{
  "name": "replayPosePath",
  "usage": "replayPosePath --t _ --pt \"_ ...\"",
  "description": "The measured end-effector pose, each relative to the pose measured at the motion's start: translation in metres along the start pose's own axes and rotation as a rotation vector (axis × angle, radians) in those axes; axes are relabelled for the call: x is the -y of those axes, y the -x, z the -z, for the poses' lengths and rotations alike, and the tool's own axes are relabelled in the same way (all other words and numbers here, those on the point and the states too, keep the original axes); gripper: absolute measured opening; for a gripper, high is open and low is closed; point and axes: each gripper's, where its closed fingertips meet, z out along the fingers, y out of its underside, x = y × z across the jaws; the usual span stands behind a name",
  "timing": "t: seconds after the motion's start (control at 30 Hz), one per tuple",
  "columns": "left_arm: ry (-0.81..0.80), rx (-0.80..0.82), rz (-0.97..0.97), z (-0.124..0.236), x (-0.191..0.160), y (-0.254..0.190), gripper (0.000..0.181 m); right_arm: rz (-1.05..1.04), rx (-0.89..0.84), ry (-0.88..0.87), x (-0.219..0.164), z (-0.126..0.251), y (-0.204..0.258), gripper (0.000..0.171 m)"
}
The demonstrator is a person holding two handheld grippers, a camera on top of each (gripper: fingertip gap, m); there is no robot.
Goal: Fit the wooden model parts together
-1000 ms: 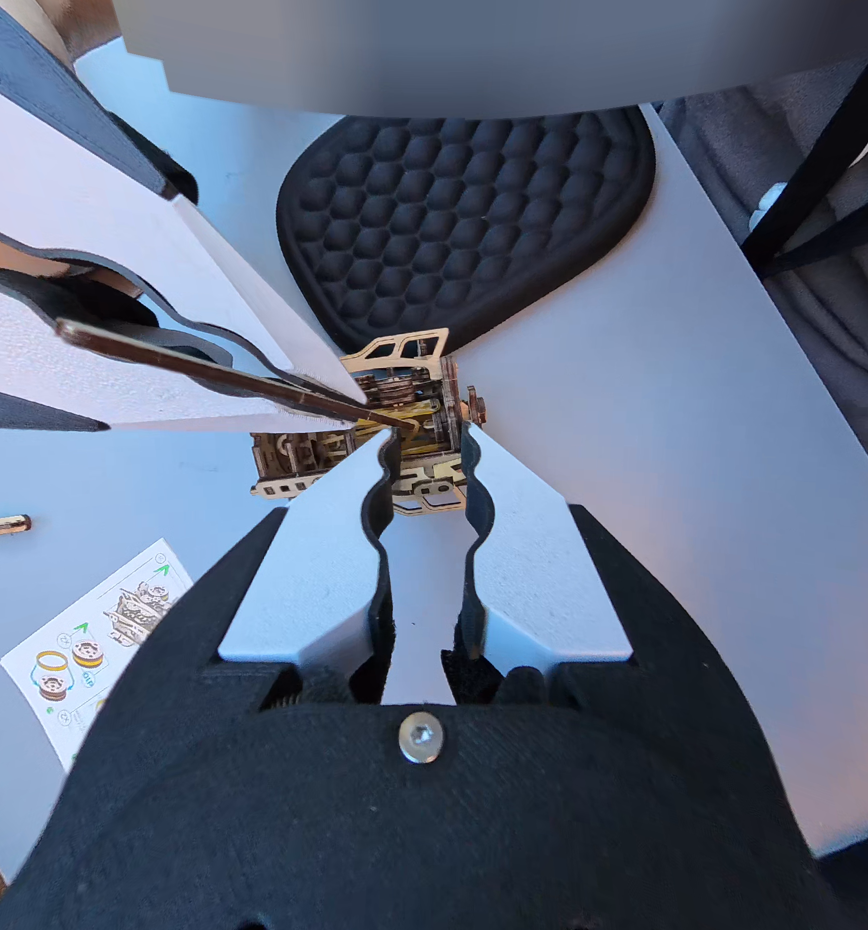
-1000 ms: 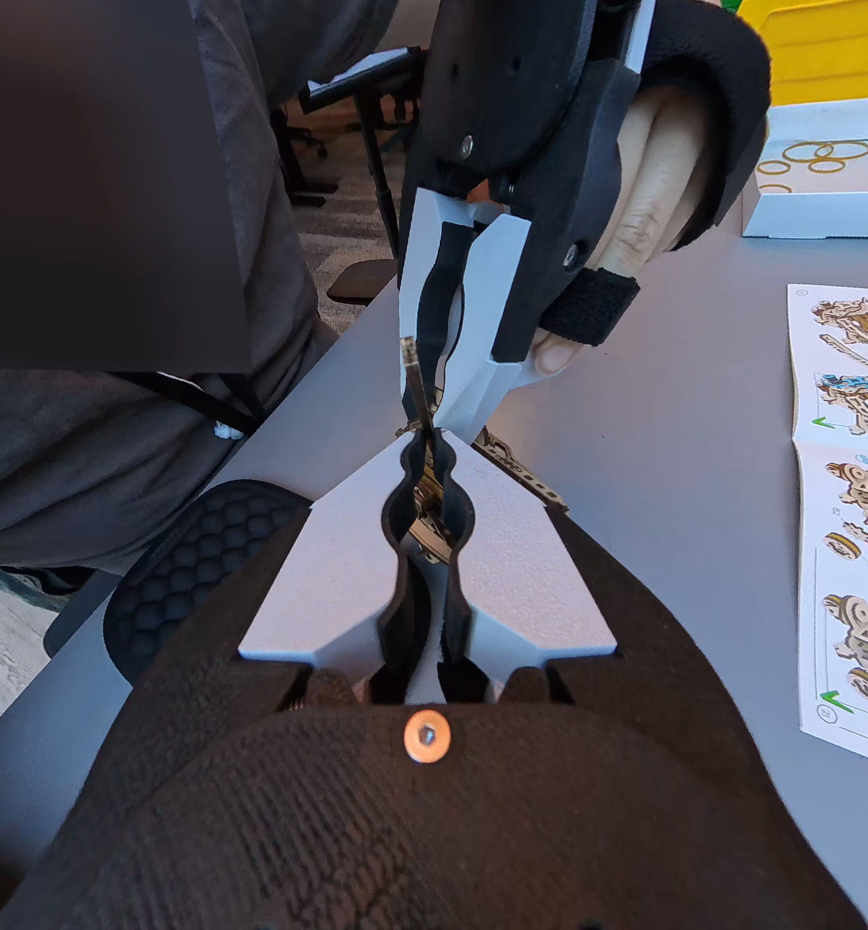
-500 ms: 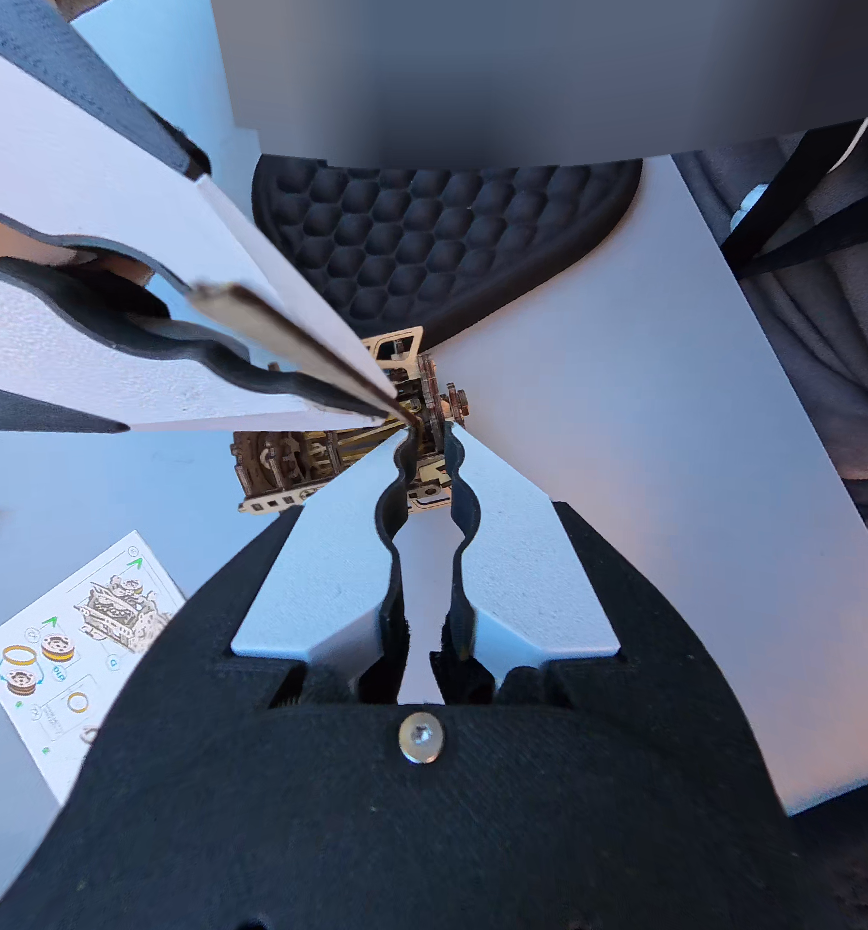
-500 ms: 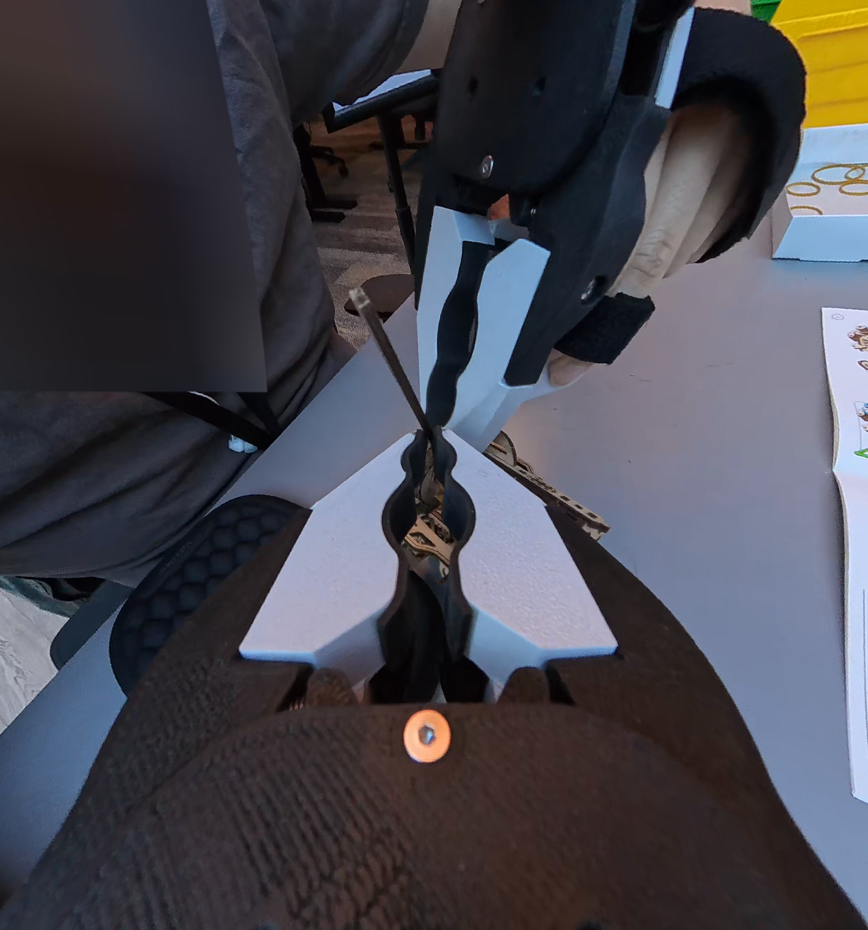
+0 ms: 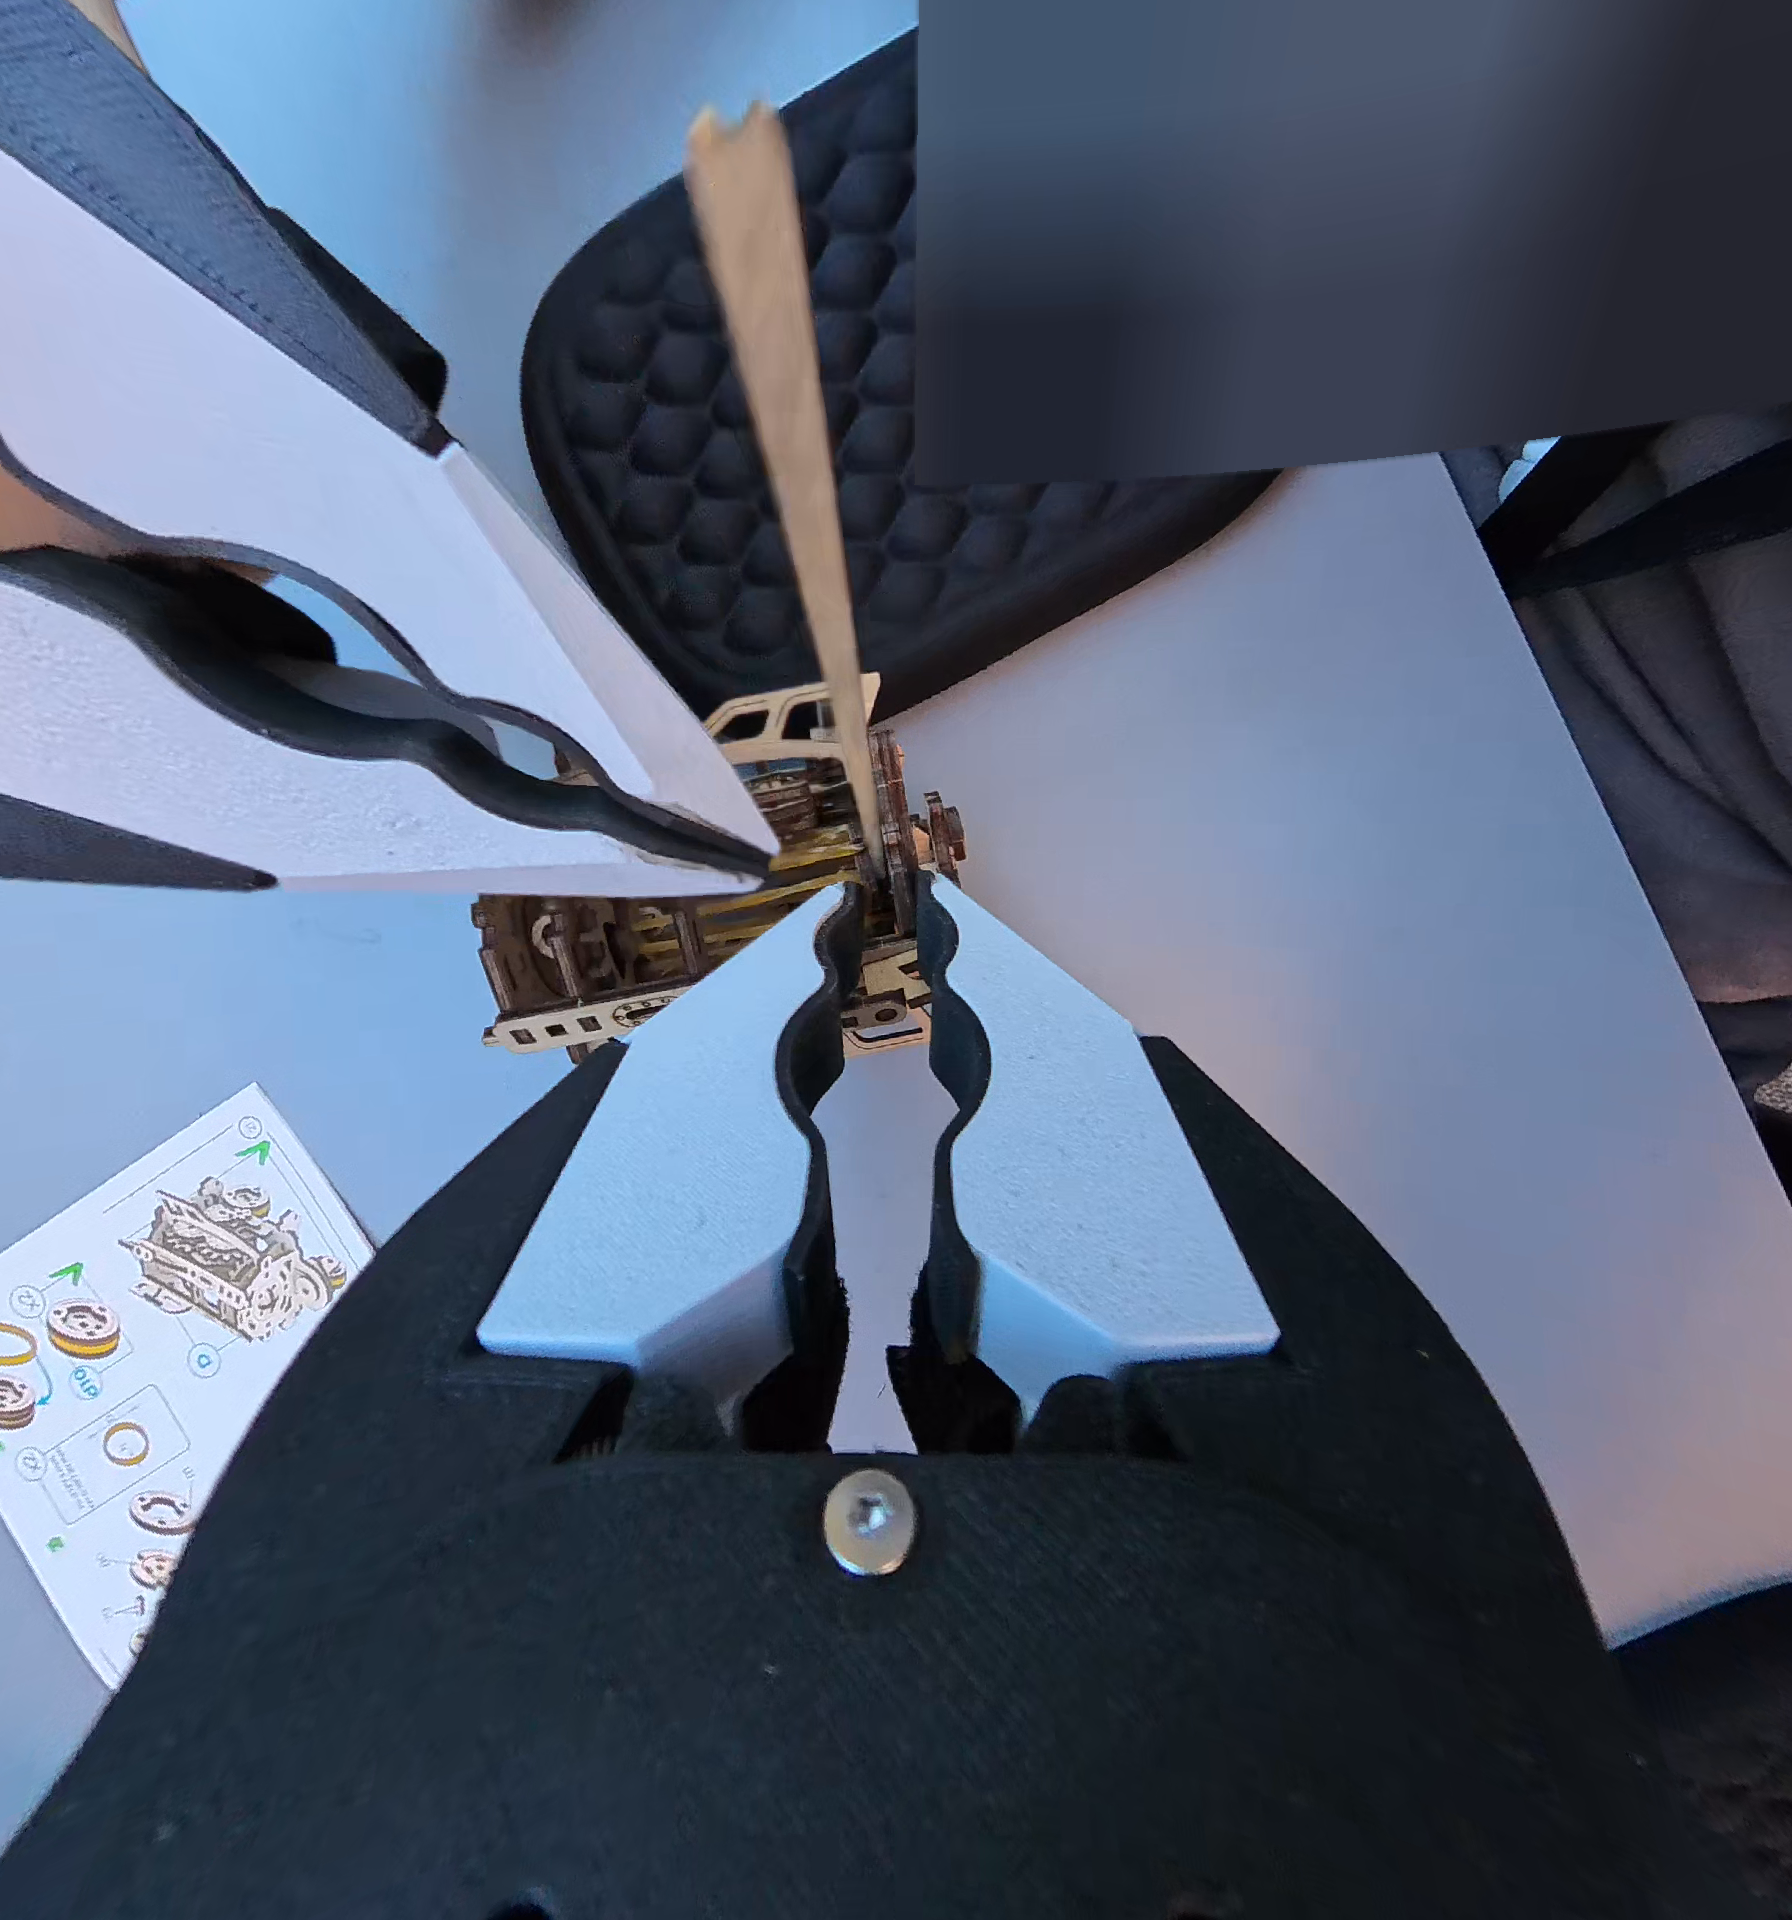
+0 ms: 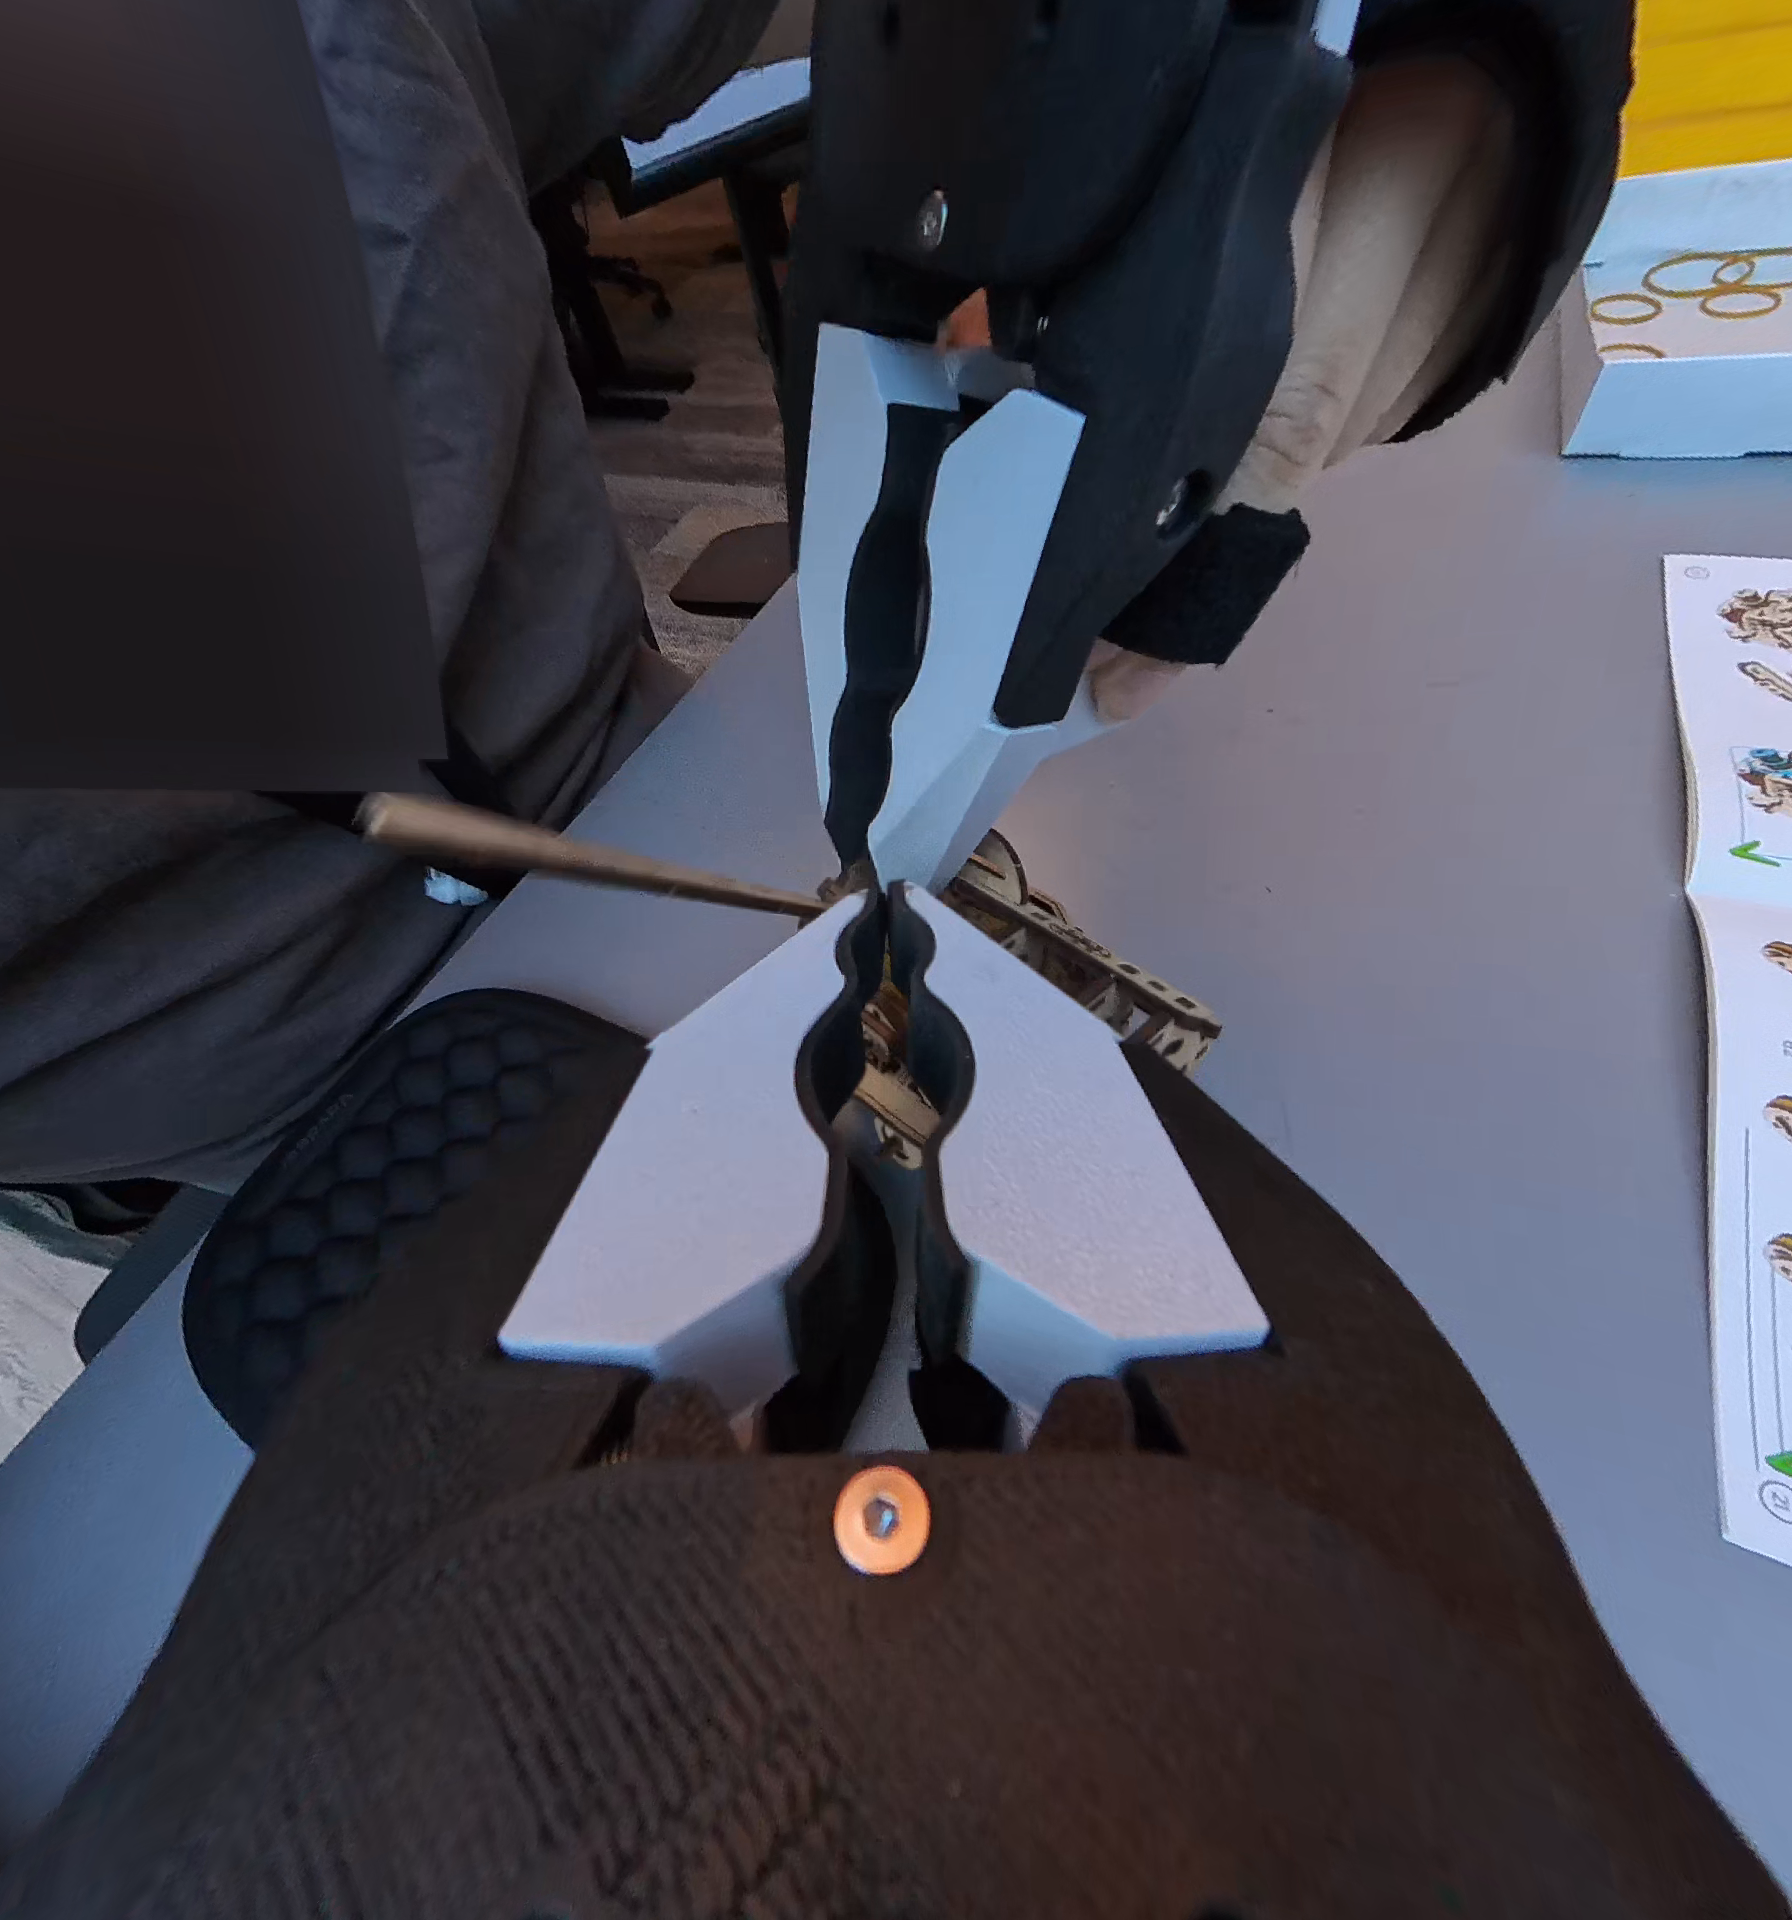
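Observation:
A small wooden model (image 5: 601,956) stands on the grey table (image 5: 1287,935); it also shows in the right wrist view (image 6: 1079,966). A thin wooden stick (image 5: 778,416) rises from the model's top, tilted toward the person; in the right wrist view the stick (image 6: 580,857) points left. My left gripper (image 5: 889,896) is closed on a narrow upright part of the model at the stick's base. My right gripper (image 6: 887,902) is shut, its tips touching the same spot from the side. It enters the left wrist view (image 5: 762,862) from the left. The left gripper (image 6: 856,878) comes down from above.
A black honeycomb cushion (image 5: 715,468) lies at the table edge behind the model. An instruction sheet (image 5: 123,1330) lies at the left, shown at the right in the right wrist view (image 6: 1775,1143). A white box (image 6: 1723,364) stands far right. The person's grey clothing (image 6: 196,987) is close by. My two grippers' fingertips are within a few centimetres of each other.
The stick lay along the right gripper's jaws and has swung up about its base to stand out of them. The left gripper's fingers have closed in on the model.

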Motion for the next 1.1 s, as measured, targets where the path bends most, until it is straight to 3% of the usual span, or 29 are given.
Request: replayPosePath --t 0.03,0.23,0.5,0.67,0.77,0.97,1.1 --pt "0.001 0.000 -0.002 0.000 0.000 0.000 0.008 0.010 -0.010 0.018 -0.003 0.002 -0.001 0.000" --pt "0.001 0.007 -0.002 0.000 0.000 0.000 0.008 0.057 -0.169 0.088 -0.010 0.032 -0.009 0.014" --pt "0.006 0.018 -0.009 0.000 0.000 0.000 0.007 -0.152 -0.429 -0.132 -0.029 0.069 0.011 0.041" --pt "-0.003 0.022 -0.003 0.001 0.000 0.001 0.008 -0.161 -0.741 -0.073 -0.067 0.055 0.028 0.044" --pt "-0.005 0.023 -0.001 0.001 0.000 0.000 0.007 -0.112 -0.822 -0.043 -0.068 0.039 0.039 0.038" --pt "0.002 0.029 -0.001 0.001 -0.001 0.000 0.007 -0.244 -0.644 -0.072 -0.069 0.029 0.037 0.024" --pt "0.005 0.033 0.000 0.001 -0.001 0.000 0.007 -0.315 -0.570 -0.102 -0.070 0.032 0.034 0.025"
